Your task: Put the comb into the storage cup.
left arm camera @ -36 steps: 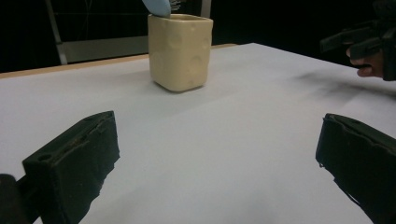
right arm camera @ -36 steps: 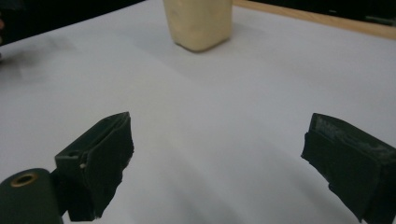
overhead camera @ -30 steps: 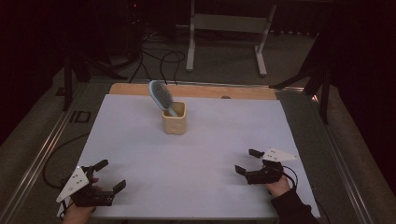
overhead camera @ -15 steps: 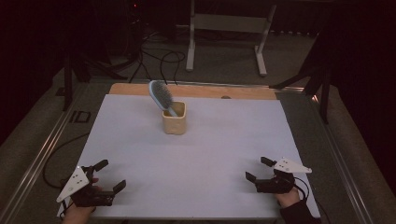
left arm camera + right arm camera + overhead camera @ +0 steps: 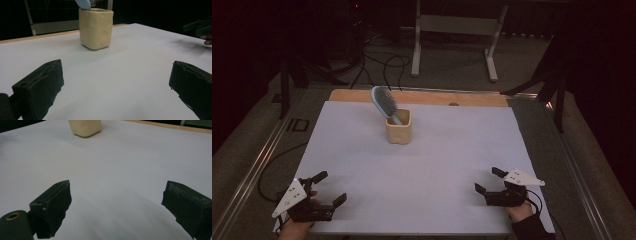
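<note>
Cream cup [image 5: 398, 126] with the brush [image 5: 384, 103] stands mid-tabletop, well apart from your left gripper [image 5: 328, 189] and right gripper [image 5: 487, 182], both spread, empty; probably pre-reach—advance toward the brush.

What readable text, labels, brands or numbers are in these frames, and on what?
None can be read.
The cream cup carries round dimples only, no lettering.
The hairbrush standing in it shows no brand mark at this size.
The white table sheet, left gripper and right gripper bear no markings.
</note>
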The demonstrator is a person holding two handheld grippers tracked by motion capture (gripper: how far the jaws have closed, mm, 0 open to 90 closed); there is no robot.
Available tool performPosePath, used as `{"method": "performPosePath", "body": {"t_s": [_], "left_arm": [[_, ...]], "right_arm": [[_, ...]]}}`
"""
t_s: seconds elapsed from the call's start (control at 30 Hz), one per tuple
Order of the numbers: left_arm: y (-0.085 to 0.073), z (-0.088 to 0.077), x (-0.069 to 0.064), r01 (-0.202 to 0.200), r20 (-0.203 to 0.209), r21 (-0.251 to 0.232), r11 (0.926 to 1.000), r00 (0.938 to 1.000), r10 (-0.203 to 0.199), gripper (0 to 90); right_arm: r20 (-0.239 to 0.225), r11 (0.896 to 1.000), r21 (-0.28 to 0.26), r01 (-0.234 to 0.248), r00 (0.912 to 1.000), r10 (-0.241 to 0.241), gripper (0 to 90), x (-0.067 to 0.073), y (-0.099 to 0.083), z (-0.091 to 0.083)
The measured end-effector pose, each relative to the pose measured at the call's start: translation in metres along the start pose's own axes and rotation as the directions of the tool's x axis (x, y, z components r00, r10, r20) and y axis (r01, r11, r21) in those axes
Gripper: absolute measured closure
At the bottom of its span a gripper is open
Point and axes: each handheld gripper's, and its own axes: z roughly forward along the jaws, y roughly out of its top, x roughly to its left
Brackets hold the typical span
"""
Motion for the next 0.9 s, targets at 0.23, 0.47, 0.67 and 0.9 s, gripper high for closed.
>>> {"method": "performPosePath", "body": {"t_s": [0.23, 0.47, 0.67, 0.9], "left_arm": [[0.0, 0.0, 0.0, -0.003, -0.001, 0.001, 1.0, 1.0, 0.003, 0.0], [0.0, 0.0004, -0.0002, -0.005, 0.001, 0.002, 1.0, 1.0, 0.005, 0.0], [0.0001, 0.0002, -0.0004, -0.006, 0.001, 0.003, 1.0, 1.0, 0.006, 0.0], [0.0001, 0.0003, -0.0004, -0.007, 0.002, 0.003, 1.0, 1.0, 0.007, 0.0]], "right_arm": [[-0.005, 1.0, -0.006, 0.0, 1.0, 0.0, 7.9, 0.0019, 0.0014, -0.0007], [-0.002, 1.0, -0.004, 0.001, 1.0, -0.001, 7.9, 0.0025, 0.0014, 0.0], [0.002, 1.0, -0.004, 0.007, 1.0, -0.007, 7.9, 0.0029, 0.0019, -0.0003], [0.008, 1.0, -0.003, 0.009, 0.9999, -0.009, 7.9, 0.0033, 0.0022, -0.0005]]}}
